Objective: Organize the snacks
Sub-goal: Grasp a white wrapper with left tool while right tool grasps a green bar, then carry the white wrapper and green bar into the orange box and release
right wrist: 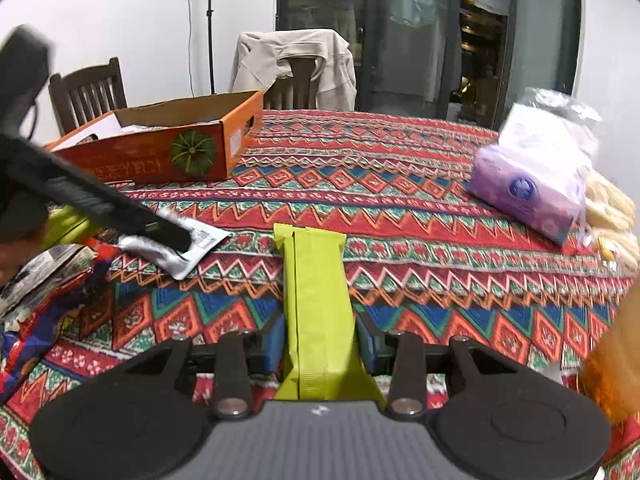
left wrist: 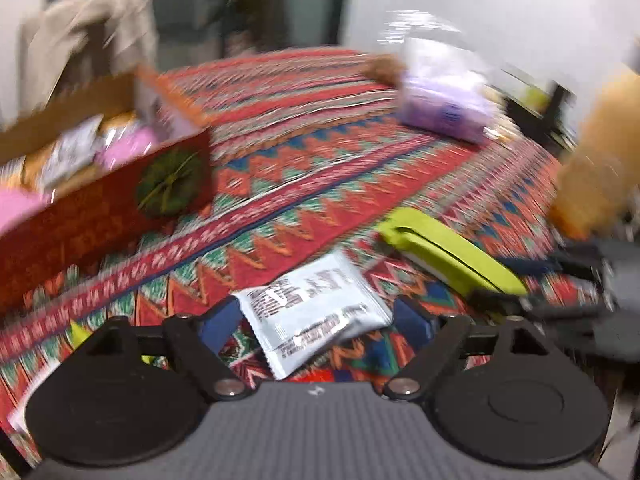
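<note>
The right gripper pinches a long lime-green snack packet between its jaws, sticking out over the desk's red zigzag cloth. The left gripper has its jaws spread wide around a small silver-white snack packet, not pressing it. An open orange cardboard box with snacks inside sits at the desk's far left. A purple plastic-wrapped pack lies on the right.

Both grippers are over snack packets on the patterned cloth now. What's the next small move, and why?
Probably close the left gripper on the silver-white foil packet: it lies between the open blue pads, not yet pinched. The right gripper already clamps the lime-green wrapped bar, and the orange cardboard box holding other snacks sits ahead for both.
</note>
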